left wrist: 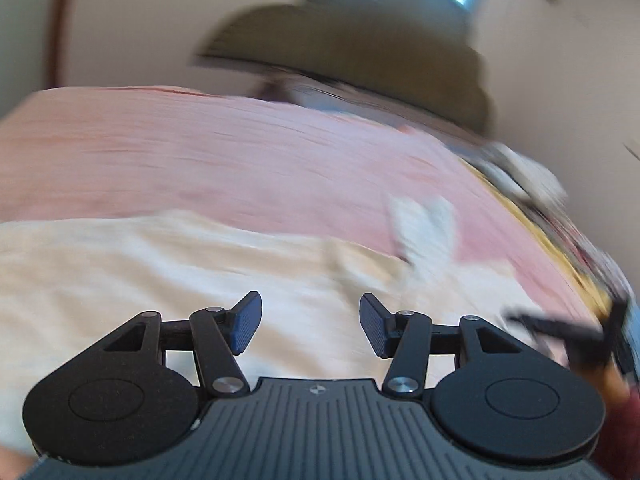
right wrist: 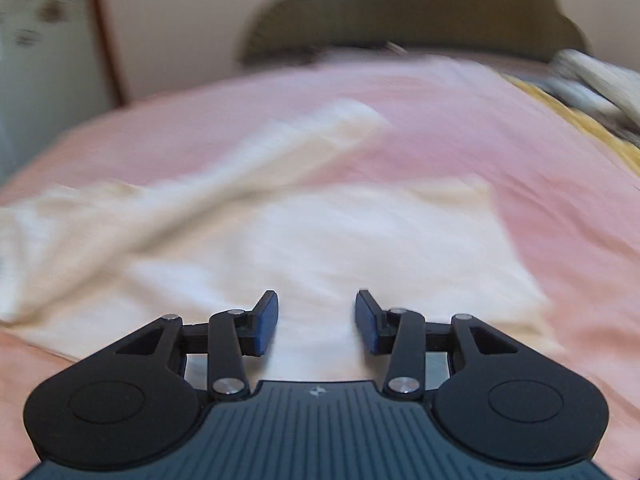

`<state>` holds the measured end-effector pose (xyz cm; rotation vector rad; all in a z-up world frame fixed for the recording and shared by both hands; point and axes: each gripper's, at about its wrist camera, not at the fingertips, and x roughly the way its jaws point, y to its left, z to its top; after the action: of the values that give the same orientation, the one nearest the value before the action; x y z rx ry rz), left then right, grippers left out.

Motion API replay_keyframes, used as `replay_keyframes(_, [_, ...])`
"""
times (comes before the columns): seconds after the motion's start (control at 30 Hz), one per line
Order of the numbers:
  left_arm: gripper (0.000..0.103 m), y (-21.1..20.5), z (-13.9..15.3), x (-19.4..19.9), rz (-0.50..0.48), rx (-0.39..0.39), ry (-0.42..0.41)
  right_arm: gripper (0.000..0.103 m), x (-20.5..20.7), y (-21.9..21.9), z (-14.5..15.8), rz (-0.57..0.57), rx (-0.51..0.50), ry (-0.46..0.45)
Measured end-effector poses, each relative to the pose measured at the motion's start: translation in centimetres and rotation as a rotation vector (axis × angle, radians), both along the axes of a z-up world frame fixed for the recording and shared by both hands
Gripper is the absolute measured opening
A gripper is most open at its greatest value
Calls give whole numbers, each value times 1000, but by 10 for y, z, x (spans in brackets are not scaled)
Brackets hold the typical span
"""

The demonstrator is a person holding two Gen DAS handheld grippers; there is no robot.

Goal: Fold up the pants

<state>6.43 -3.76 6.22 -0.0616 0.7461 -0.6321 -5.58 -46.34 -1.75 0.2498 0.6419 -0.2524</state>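
One pair of cream pants (right wrist: pixel 304 240) lies spread on the pink bed (right wrist: pixel 520 152), one leg angled away to the upper left. Two units present: left hand-held gripper (left wrist: pixel 310 326) and right hand-held gripper (right wrist: pixel 316 320), both with jaws apart, holding nothing. Recommended — pinch a single fabric edge at each side, lift evenly, and align seams before laying over.

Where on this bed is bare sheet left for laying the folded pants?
Bare pink sheet runs between the cream pants and the headboard, and right of the pants. The far right edge is crowded with yellow cloth and a pale bundle.
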Motion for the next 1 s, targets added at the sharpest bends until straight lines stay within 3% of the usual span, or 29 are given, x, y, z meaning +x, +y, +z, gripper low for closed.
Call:
replay_keyframes(0.1, [57,-45,-13,-13,-198,28,-4,43,11,-13,19,16,28,-88])
replay_keyframes(0.2, [57,-75,-37,-19,-303,37,22,42,51,-26,17,65,5,-28])
replay_keyframes(0.27, [57,-85,-51,-18,-307,55,41,42,79,-39,0,59,-7,89])
replay_keyframes(0.37, [57,-98,-68,-14,-317,63,56,44,90,-23,15,-56,-186,105])
replay_keyframes(0.47, [57,-108,-76,-9,-316,76,52,44,104,15,43,78,-216,-35])
replay_keyframes(0.6, [53,-113,-87,-9,-275,90,32,44,177,55,47,193,-259,2])
replay_keyframes(0.7, [53,-114,-90,-11,-249,86,2,44,237,50,33,162,-137,78])
replay_keyframes(0.8, [53,-115,-92,-11,-240,80,-12,45,272,37,12,54,9,142])
replay_keyframes(0.83, [53,-117,-93,-10,-240,79,-11,50,277,36,8,27,23,143])
replay_keyframes(0.9, [53,-120,-95,-7,-235,72,-10,61,281,38,5,20,23,131])
replay_keyframes(0.93, [53,-121,-96,-7,-236,67,-11,61,284,41,4,27,0,137])
replay_keyframes(0.97, [53,-120,-95,-7,-237,66,-9,59,286,45,3,41,-45,148])
replay_keyframes(1.0, [53,-120,-96,-6,-236,64,-8,51,287,47,2,45,-95,154])
